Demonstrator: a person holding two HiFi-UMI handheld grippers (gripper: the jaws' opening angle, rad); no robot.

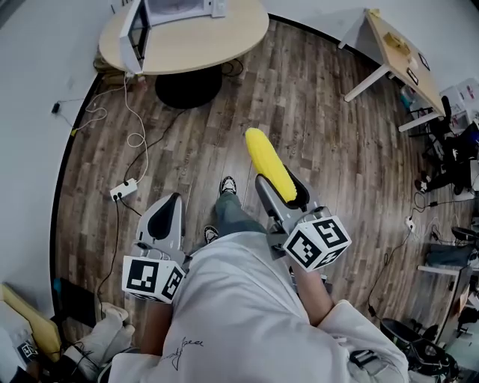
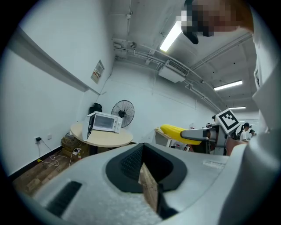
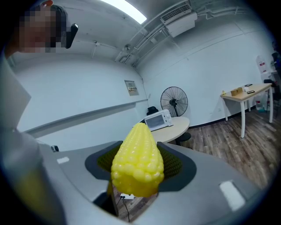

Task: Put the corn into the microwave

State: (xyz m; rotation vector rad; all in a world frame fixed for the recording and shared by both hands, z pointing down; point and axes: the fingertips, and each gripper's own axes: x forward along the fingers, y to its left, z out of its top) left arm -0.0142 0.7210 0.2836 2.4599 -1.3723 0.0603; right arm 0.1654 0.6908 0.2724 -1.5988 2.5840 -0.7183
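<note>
The yellow corn (image 1: 271, 166) lies lengthwise between the jaws of my right gripper (image 1: 278, 185), its tip sticking out past them toward the floor ahead. In the right gripper view the corn (image 3: 138, 160) fills the gap, both pads against it. The white microwave (image 1: 168, 16) stands far ahead on a round table (image 1: 202, 45) with its door (image 1: 135, 34) swung open; it also appears small as the microwave (image 3: 159, 119) and the microwave (image 2: 103, 123). My left gripper (image 1: 166, 215) is held low at the left, jaws together, nothing in them.
A power strip (image 1: 123, 190) and loose white cables (image 1: 135, 112) lie on the wooden floor at the left. A standing fan (image 3: 173, 101) is behind the round table. A rectangular desk (image 1: 400, 52) with small items stands at the right, with clutter beyond it.
</note>
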